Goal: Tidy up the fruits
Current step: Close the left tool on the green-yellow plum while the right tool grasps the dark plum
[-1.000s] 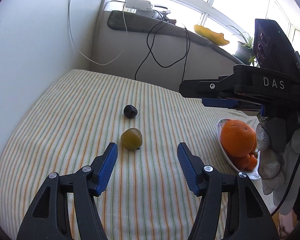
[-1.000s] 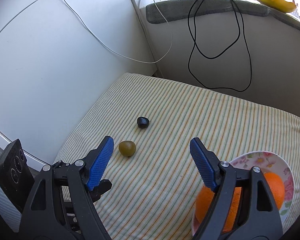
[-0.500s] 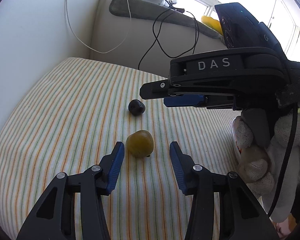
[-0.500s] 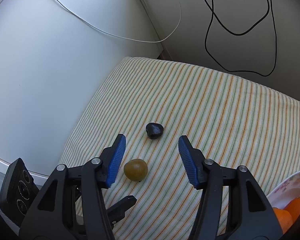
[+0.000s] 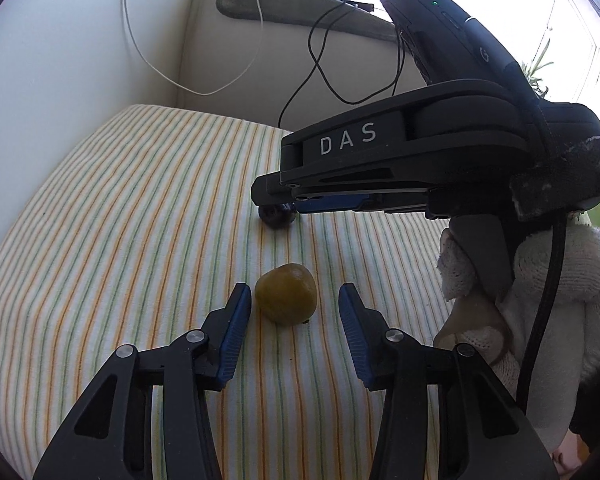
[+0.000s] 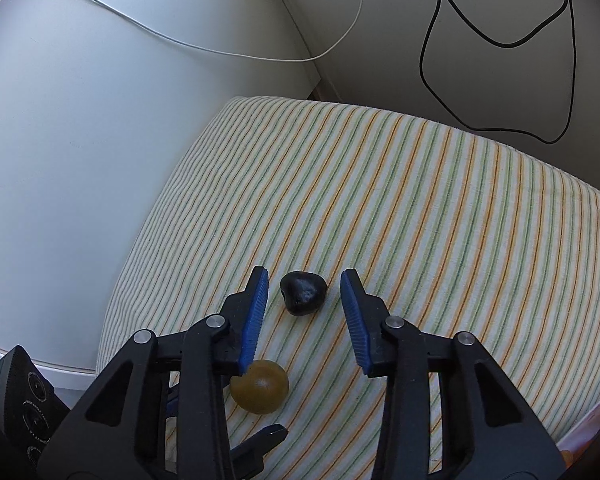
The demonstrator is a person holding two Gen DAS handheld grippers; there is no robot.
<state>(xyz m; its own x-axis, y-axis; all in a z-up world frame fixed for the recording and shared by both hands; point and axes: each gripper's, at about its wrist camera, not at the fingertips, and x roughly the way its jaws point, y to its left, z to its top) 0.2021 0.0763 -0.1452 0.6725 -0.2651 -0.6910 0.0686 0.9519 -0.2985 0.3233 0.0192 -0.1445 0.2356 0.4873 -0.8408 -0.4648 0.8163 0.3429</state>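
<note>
Left tongs (image 5: 294, 312): closing, still apart around green fruit (image 5: 286, 299); centre it first.
Right tongs (image 6: 305, 300): closing, still apart around dark fruit (image 6: 303, 293); squeeze gently.

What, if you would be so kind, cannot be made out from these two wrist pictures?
- Left wrist view: the black fruit is mostly hidden behind the right gripper.
- Left wrist view: the plate of oranges is fully hidden behind the right gripper's body and the gloved hand.
- Right wrist view: the green fruit is partly covered by that gripper's finger; the left gripper shows only as one dark fingertip.
</note>
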